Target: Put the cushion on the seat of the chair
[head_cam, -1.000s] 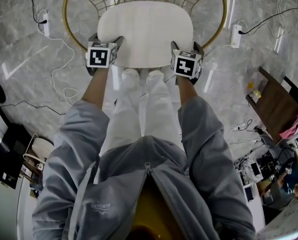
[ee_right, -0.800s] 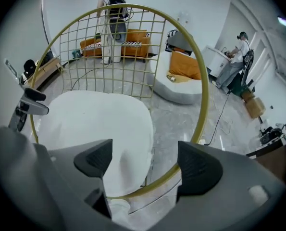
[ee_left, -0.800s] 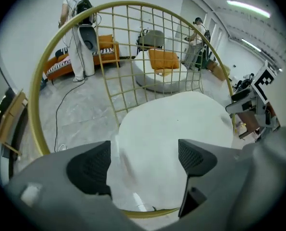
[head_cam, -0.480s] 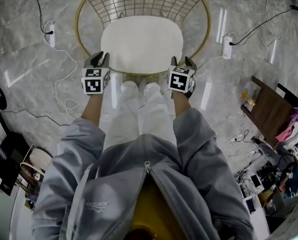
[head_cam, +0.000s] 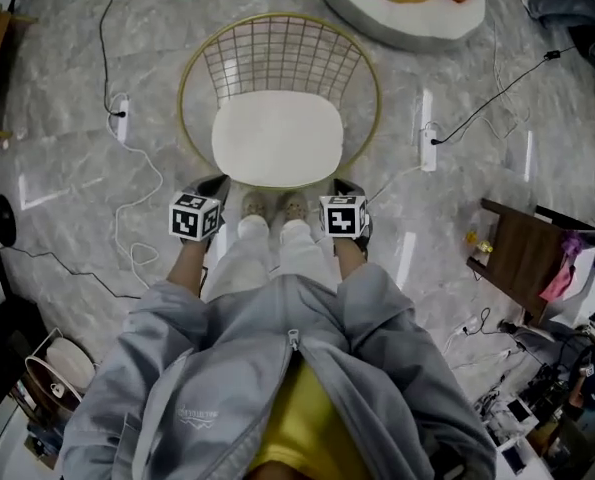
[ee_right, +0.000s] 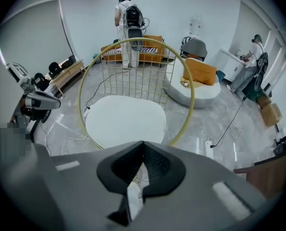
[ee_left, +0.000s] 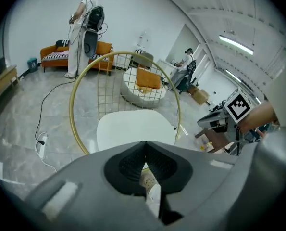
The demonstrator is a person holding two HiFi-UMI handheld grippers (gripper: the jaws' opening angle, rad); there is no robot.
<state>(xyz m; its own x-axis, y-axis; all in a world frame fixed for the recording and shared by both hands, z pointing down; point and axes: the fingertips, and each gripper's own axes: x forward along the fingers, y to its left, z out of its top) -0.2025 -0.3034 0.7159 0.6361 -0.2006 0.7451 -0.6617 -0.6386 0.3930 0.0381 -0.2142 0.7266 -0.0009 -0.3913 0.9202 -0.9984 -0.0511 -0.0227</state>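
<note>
The white oval cushion (head_cam: 277, 138) lies flat on the seat of the gold wire chair (head_cam: 192, 68). Both grippers hang in front of the chair, apart from the cushion's near edge. My left gripper (head_cam: 211, 184) is shut with nothing between its fingers, and so is my right gripper (head_cam: 349, 186). In the left gripper view the cushion (ee_left: 133, 129) lies beyond the closed left gripper (ee_left: 145, 146), with the right gripper (ee_left: 219, 121) off to the side. The right gripper view shows the cushion (ee_right: 126, 117) ahead of the closed right gripper (ee_right: 143, 146).
Power strips (head_cam: 120, 120) (head_cam: 429, 146) with trailing cables lie on the marble floor on both sides of the chair. A round white pouf (head_cam: 407, 8) with an orange pillow sits behind it. A dark wooden side table (head_cam: 517, 258) stands at the right. People stand far back by an orange sofa (ee_right: 133, 44).
Both grippers left the cushion's front edge, drew back toward my body and rose, and their jaws went from open to shut. The cushion stayed on the seat.
</note>
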